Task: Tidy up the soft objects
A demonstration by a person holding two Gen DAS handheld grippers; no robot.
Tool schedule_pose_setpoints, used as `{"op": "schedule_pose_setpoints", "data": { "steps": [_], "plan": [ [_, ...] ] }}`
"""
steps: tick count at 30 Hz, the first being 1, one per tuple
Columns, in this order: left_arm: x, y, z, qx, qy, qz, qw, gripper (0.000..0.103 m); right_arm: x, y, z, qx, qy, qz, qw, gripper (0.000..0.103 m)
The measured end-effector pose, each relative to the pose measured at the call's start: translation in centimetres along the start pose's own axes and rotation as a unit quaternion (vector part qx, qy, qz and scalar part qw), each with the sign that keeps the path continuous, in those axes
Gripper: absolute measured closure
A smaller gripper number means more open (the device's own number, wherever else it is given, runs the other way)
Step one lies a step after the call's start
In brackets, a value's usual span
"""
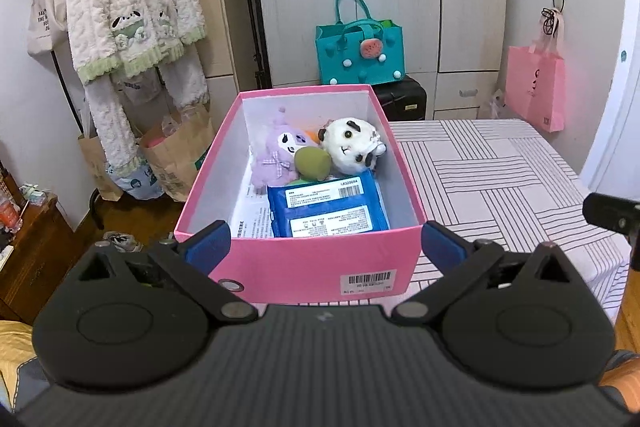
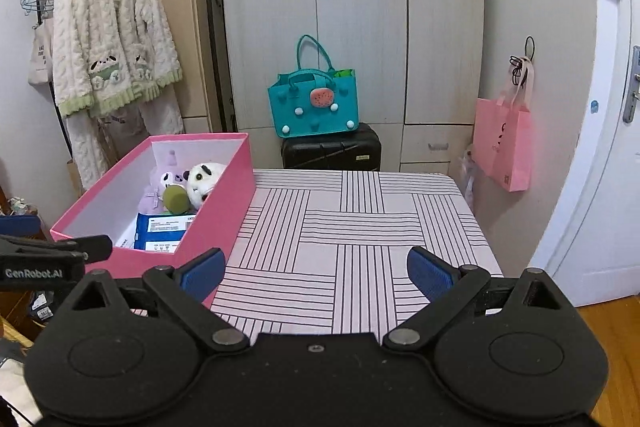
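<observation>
A pink box [image 1: 304, 267] [image 2: 224, 203] stands at the left end of the striped table [image 2: 360, 227]. Inside it lie a purple plush [image 1: 276, 157], a white panda-like plush [image 1: 352, 145] [image 2: 206, 179], a green soft ball [image 1: 312, 163] [image 2: 176, 199] and a blue packet of wipes [image 1: 328, 207] [image 2: 160, 231]. My left gripper [image 1: 324, 247] is open, its blue pads [image 1: 210, 245] level with the box's near wall, holding nothing. My right gripper [image 2: 316, 273] is open over the bare tablecloth, to the right of the box.
A teal felt bag [image 2: 314, 107] sits on a black suitcase [image 2: 332, 149] before the wardrobe. A pink paper bag [image 2: 504, 143] hangs at the right. Fluffy pyjamas [image 1: 128, 7] hang on a rack at the left, above paper bags [image 1: 176, 155] on the floor.
</observation>
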State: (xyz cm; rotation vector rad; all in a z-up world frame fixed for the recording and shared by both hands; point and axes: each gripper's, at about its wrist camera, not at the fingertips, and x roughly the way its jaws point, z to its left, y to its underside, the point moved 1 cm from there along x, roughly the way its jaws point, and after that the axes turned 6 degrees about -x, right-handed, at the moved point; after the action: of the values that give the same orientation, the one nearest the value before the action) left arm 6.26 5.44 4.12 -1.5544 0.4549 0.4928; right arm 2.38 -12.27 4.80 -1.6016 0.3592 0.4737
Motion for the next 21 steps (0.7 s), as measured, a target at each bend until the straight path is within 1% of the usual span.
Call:
{"op": "schedule_pose_setpoints", "data": {
  "steps": [5, 11, 21],
  "plan": [
    [0.2, 0.4, -0.3, 0.001, -0.004, 0.004, 1.0000, 0.000, 0.2, 0.3, 0.3, -0.003, -0.001, 0.002, 1.000, 0.004],
    [0.6, 0.8, -0.1, -0.012, -0.011, 0.009, 0.9998, 0.000, 0.2, 0.6, 0.5, -0.007, 0.018, 0.002, 1.000, 0.004],
    [0.5, 1.3, 0.1, -0.021, -0.011, 0.010, 0.9997, 0.000, -0.1, 1.2, 0.4, -0.005, 0.018, 0.005, 1.000, 0.004]
  ]
}}
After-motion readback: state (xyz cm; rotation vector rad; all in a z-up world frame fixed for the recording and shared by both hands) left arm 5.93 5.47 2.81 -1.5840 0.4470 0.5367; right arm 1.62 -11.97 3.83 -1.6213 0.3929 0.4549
